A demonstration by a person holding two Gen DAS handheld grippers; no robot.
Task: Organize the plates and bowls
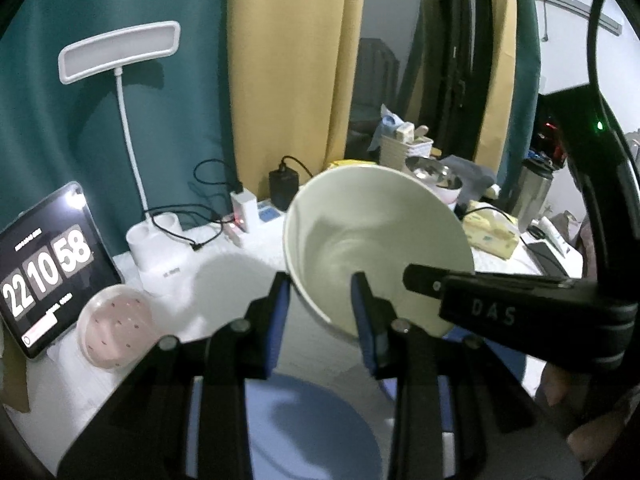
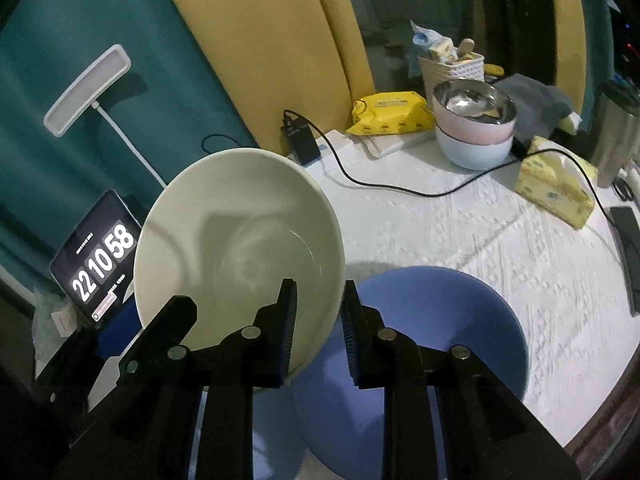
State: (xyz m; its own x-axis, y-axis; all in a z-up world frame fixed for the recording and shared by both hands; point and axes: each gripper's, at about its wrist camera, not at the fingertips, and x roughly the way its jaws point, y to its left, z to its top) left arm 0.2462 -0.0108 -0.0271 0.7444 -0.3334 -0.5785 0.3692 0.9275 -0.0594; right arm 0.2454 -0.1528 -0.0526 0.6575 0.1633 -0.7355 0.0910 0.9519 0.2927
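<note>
Both tools grip the pale green bowl (image 2: 240, 248) at frame center: left tool (image 1: 320, 304) and right tool (image 2: 318, 320) each clamp its rim. It hangs tilted above a blue plate (image 2: 436, 344) on the white surface (image 2: 500, 240).

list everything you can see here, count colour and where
green plate: 1, pale green, tilted in the air, rim between both grippers' fingers
blue plate: 1, blue, flat on the table under the green plate
pink bowl: 1, pink, by the tablet
stacked bowls: 3, steel on pink on pale blue, far right
tablet: 1, black, reads 22 10 58, left
lamp: 1, white, back left
wipes pack: 1, yellow, back
tissue box: 1, yellow, right
basket: 1, white, back
left gripper: black, blue pads
right gripper: black, blue pads
</note>
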